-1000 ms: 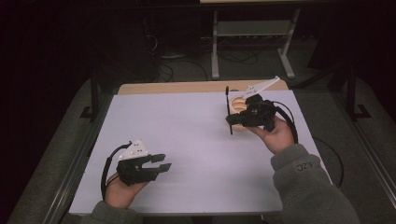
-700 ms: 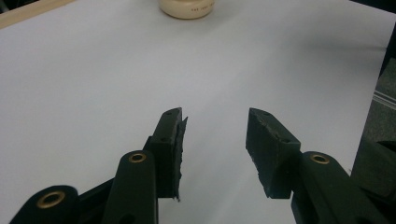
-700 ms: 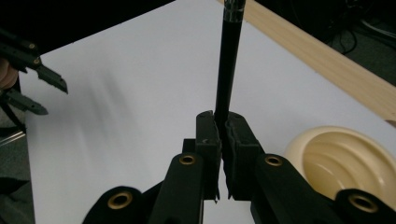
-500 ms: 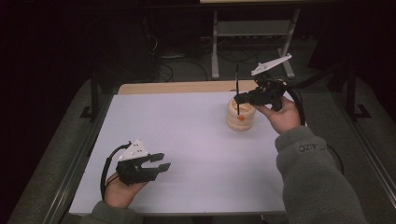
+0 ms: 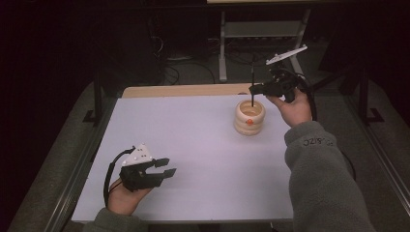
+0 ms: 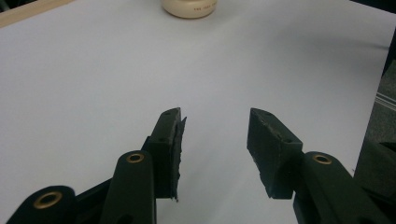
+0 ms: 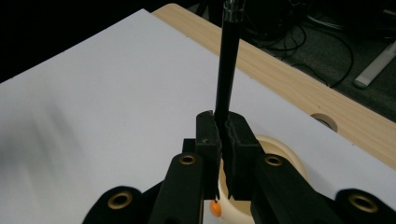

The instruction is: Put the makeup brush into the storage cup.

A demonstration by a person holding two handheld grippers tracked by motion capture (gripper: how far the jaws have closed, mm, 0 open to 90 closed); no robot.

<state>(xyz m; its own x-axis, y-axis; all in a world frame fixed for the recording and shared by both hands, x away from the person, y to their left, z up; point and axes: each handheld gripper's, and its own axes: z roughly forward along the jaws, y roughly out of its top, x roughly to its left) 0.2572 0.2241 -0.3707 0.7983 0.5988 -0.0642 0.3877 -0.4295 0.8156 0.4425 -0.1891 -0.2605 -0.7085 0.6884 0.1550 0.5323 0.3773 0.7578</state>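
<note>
1. Tabletop (image 5: pixel 193 145): white sheet over most of it, bare wood strip along the far edge. A round hole in the wood shows in the right gripper view, near the far right corner.
2. Room: dark. Beyond the far edge, a grey floor w/ loose cables (image 5: pixel 183 72) and a light metal stand (image 5: pixel 263 34).
3. Holder (image 5: pixel 250 117): cream, ribbed, round, open at top, w/ a small orange dot low on its near side. Stands on the white sheet toward the far right, just short of the wood strip. Its base also shows at the top edge of the left gripper view.
4. Right tool (image 5: pixel 253 89): above the holder, near the far right edge, jaws closed tight on a thin black pen (image 7: pixel 227 70). Pen is abt upright, lower end going down into the holder's mouth; whether it touches inside can't be told.
5. Left tool (image 5: pixel 164 171): near the near left corner, low over the sheet, jaws spread wide w/ nothing between them. Well apart from the holder.
6. Grey sleeve (image 5: pixel 324 183) comes in along the right edge.
</note>
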